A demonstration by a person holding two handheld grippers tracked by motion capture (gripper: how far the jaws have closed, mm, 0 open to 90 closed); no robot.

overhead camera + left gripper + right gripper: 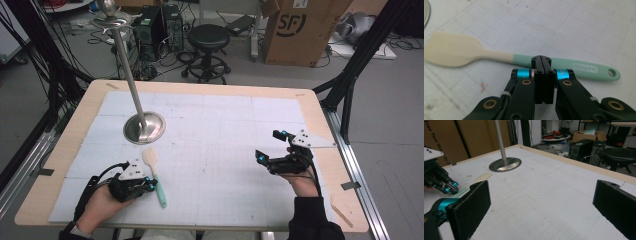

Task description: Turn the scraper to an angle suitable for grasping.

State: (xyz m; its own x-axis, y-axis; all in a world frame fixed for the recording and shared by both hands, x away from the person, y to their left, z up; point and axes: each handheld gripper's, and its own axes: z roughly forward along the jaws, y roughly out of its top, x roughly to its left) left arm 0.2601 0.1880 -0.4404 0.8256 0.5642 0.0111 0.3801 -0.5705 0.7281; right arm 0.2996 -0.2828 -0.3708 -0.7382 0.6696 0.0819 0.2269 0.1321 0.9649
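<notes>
Table carries one white gridded mat (215, 150) over a wooden top. On the mat: one silicone spatula (155, 176) with a cream blade and a mint-green handle, and one steel stand (144, 126) consisting of a round base and a single pole that leans up and to the left in the high view. Spatula lies flat in the near-left part of the mat, blade toward the stand's base and just short of it, handle end toward the person. Two grippers in use, one per hand. Left gripper (151, 186) sits low at the spatula's handle; in the left gripper view its two jaws are pressed together with no gap, tips over the mint-green part of the handle near where it meets the cream part, and nothing is between them. Whether the tips touch the handle cannot be told. Right gripper (272, 146) is well apart from the spatula, over the right part of the mat, its two jaws spread wide and empty; the right gripper view shows bare mat between them. Behind the table: one black round stool (208, 37) and one cardboard box (300, 30).
</notes>
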